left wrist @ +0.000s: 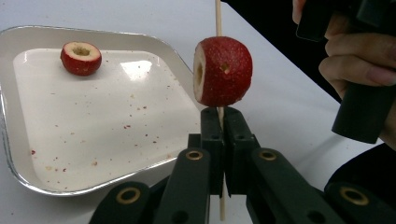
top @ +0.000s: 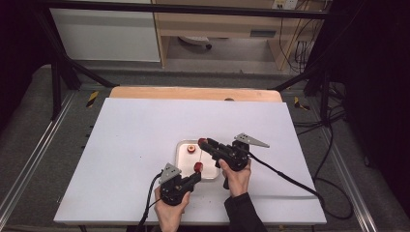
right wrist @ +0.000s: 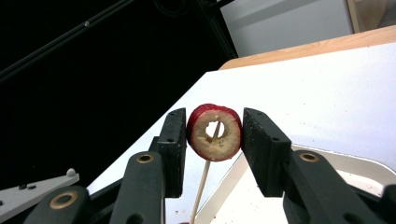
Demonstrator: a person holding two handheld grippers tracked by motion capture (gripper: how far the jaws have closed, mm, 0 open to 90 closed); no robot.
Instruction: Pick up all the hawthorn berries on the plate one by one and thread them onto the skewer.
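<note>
Three cored red fruits: one lies in the white tray (left wrist: 18,154) at its far left (left wrist: 81,58), one (left wrist: 223,71) sits on the skewer (left wrist: 218,18) clenched upright by the left gripper (left wrist: 223,135), and one (right wrist: 215,132) is grasped by the right gripper's (right wrist: 214,140) fingers, the skewer tip in its hole, over the bench (top: 135,140).

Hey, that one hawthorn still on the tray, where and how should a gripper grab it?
Grip the hawthorn across its round red sides, coming down from above. It sits with its cored opening facing up on the tray's flat floor, apart from the raised rim, so jaws can straddle it freely. Pinching the skin sides keeps the hole clear for the skewer. Squeeze lightly; it looks soft.
</note>
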